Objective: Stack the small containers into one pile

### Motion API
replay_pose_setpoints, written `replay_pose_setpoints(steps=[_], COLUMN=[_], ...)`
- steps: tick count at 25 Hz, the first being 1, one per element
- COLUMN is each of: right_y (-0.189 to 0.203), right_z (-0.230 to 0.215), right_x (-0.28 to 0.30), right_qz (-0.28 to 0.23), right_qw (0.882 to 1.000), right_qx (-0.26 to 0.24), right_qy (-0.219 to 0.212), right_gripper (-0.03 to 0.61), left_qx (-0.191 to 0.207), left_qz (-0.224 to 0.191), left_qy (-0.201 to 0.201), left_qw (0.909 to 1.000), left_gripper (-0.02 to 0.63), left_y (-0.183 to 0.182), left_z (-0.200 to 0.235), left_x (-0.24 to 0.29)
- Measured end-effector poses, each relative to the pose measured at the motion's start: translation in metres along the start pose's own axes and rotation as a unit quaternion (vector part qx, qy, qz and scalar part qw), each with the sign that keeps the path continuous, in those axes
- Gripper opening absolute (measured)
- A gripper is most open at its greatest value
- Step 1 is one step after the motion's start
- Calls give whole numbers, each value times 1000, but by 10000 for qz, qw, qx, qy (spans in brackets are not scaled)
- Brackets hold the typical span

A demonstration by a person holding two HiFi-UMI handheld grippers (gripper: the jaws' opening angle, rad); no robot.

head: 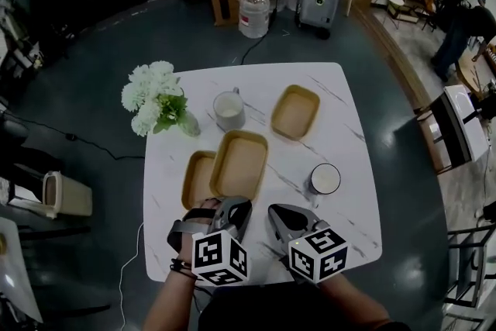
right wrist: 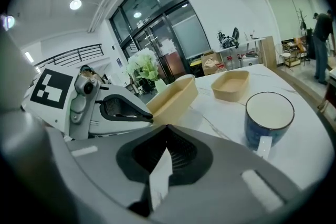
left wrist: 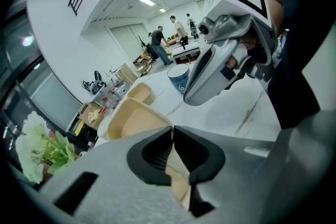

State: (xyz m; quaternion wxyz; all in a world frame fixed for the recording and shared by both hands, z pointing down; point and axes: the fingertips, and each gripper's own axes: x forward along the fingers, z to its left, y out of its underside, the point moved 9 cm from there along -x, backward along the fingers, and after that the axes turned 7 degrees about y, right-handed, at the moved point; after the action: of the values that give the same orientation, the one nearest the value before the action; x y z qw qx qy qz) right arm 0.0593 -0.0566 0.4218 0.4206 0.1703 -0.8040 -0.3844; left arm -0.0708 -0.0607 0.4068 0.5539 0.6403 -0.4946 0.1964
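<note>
Three tan containers are on the white marble table [head: 349, 190]. My left gripper [head: 231, 207] [left wrist: 172, 131] is shut on the near rim of the middle tan container [head: 240, 164] [left wrist: 135, 120] [right wrist: 176, 96], holding it tilted so that it overlaps a second container [head: 197, 179] to its left. The third container [head: 295, 112] [right wrist: 231, 84] [left wrist: 139, 92] sits apart at the far right. Just to the right of the left one, my right gripper [head: 277, 212] [right wrist: 164, 131] is shut with no container in its jaws.
A white mug [head: 229, 110] and a vase of white flowers [head: 157, 98] stand at the far left of the table. A blue mug [head: 325, 179] [right wrist: 268, 119] stands right of the grippers. Boxes, a water bottle [head: 253, 12] and people lie beyond the table.
</note>
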Motion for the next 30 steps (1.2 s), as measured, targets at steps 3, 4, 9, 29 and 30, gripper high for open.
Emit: replay_pose_setpoints(steps=[3,4,9,29,30], right_y=[-1,0,-1,-6,-6], right_z=[11,16,39,59,58], right_x=[7,9,18,34,34], right_qz=[31,46,149,225,217], right_qw=[9998,9996,9981,9970,9971], right_qx=[-144,-186,-378,-477,-472], right_qy=[-155,-210,-470,-573,-557], right_gripper=[0,0,0,0,0], left_qx=[-257,-330,-611,-922,-1040], left_qz=[89,120,279,256,134], left_qy=[-168,-224,-404,-563,-526], left_qw=[9995,9991,9969,9938,9931], left_gripper=[15,15,15,62,95], left_y=[17,22,46,66,67], left_z=[-4,-6,-9,-7,-6], left_x=[-10,-14,-32,-31,-32])
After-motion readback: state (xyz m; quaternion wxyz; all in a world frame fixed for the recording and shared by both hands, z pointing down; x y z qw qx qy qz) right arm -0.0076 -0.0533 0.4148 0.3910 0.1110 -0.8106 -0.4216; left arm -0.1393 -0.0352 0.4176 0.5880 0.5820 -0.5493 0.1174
